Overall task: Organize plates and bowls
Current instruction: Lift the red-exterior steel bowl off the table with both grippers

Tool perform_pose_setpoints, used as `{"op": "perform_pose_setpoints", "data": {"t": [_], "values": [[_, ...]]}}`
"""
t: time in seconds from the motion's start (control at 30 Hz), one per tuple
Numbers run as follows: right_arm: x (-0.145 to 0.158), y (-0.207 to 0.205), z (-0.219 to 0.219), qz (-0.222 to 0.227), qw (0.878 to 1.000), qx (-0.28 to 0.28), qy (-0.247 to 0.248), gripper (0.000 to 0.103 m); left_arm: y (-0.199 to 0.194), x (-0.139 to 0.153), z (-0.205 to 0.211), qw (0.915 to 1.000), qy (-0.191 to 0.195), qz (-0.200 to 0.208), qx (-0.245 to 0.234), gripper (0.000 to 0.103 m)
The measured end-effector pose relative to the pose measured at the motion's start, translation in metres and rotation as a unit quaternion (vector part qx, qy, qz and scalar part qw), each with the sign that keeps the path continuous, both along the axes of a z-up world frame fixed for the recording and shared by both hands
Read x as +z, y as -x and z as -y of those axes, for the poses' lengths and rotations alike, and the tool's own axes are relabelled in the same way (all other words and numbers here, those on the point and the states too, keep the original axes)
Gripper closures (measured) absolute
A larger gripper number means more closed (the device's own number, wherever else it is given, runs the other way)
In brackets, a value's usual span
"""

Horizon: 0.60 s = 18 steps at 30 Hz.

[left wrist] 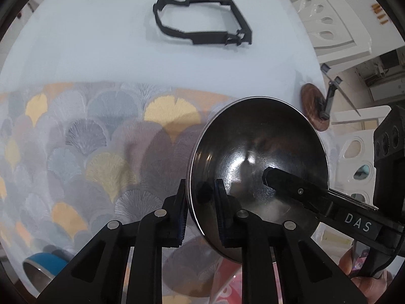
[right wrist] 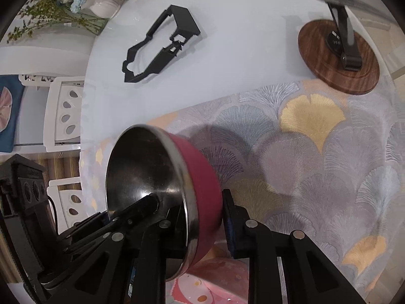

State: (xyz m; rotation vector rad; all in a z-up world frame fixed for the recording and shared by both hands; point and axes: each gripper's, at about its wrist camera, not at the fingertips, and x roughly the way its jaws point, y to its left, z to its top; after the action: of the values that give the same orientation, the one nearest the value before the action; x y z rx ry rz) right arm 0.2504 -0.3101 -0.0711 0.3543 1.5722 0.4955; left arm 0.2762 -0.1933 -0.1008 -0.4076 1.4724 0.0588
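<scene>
Gripping opposite rim edges, left tongs point(left wrist: 200, 210) and right tongs point(right wrist: 202, 217) clench the red-sided round steel bowl point(left wrist: 258, 167), tilted above the worktop; pink plate point(right wrist: 215, 283) lies at 6 o'clock.

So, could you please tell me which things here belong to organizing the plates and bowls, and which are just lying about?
Part of the job:
- red steel bowl, its rim pinched by both the left hand-held gripper and right hand-held gripper
- pink plate below it
- blue bowl

Just lying about:
- black plastic frame
- round wooden stand
- flower vase
</scene>
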Motion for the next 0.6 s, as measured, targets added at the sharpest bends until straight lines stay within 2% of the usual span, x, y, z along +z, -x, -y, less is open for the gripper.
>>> {"op": "perform_pose_setpoints", "data": {"t": [0.6], "values": [[0.047,0.026,0.002,0.026,1.000,-0.006,0.002,0.081,0.017,0.043,0.008,0.9996,0.006,0.023,-0.016,0.087]]}}
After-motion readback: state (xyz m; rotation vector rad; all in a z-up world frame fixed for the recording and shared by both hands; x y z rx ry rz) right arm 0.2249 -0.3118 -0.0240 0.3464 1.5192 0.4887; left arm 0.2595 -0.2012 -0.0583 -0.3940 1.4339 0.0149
